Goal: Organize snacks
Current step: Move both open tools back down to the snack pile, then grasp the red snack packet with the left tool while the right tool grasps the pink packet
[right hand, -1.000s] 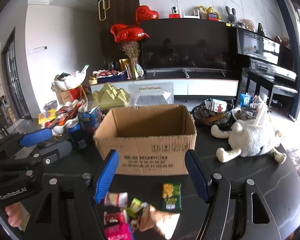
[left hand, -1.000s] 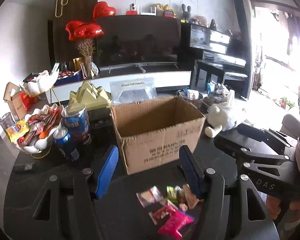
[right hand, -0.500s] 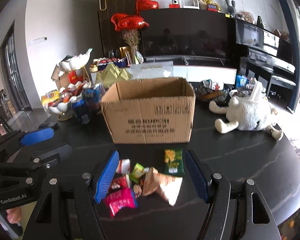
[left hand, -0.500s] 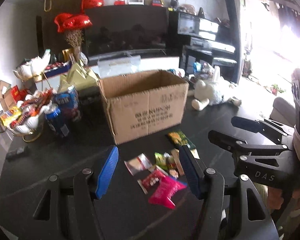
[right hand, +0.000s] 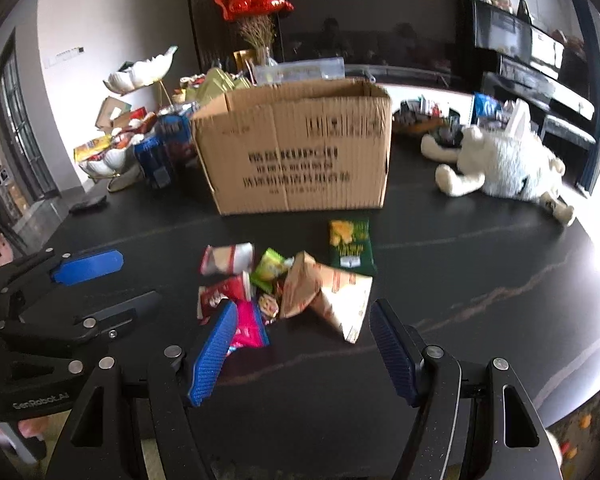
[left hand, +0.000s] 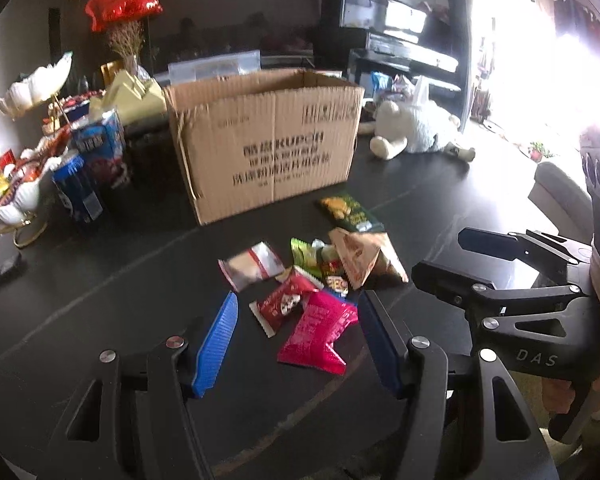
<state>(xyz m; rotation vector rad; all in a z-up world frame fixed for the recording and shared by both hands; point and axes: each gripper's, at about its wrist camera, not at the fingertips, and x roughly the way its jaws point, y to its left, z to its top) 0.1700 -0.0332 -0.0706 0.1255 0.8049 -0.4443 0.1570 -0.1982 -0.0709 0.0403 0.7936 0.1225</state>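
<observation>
A pile of small snack packets lies on the black table (left hand: 100, 280) in front of an open cardboard box (left hand: 268, 140) (right hand: 300, 148). The pile holds a pink packet (left hand: 318, 332) (right hand: 248, 330), a red packet (left hand: 284, 304), a tan triangular bag (left hand: 360, 258) (right hand: 324, 296) and a dark green chips packet (left hand: 348, 212) (right hand: 350, 246). My left gripper (left hand: 298, 306) hovers open over the pink and red packets, gripping nothing. My right gripper (right hand: 304, 310) is open just before the tan bag, with nothing held.
A white plush toy (right hand: 504, 164) lies at the right of the box. Blue cans (left hand: 80, 188) and a shell-shaped bowl of snacks (left hand: 16, 200) stand at the left. The table's edge (right hand: 580, 360) curves close by at the right.
Both grippers have sunk and tipped down toward the snack pile, which now sits larger between their fingers. The box has shifted up in both views. The jaws stand about as wide as before.
</observation>
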